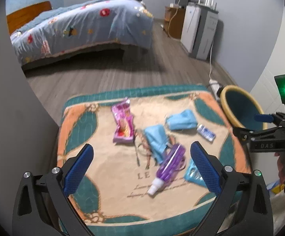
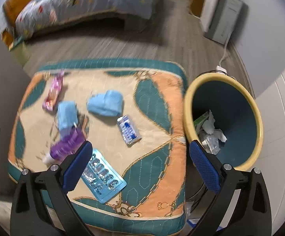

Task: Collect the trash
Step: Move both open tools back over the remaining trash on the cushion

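Observation:
Trash lies on a patterned cushion: a pink wrapper, two crumpled blue cloths, a small blue-white packet, a purple spray bottle and a blue blister pack. A yellow-rimmed teal bin stands right of the cushion with crumpled paper inside. My left gripper is open above the cushion's near half. My right gripper is open and empty above the cushion's right edge; it also shows in the left wrist view.
A bed with a blue floral quilt stands across the wood floor. White cabinets and a power strip with a cable are at the right wall. A grey wall is to the left.

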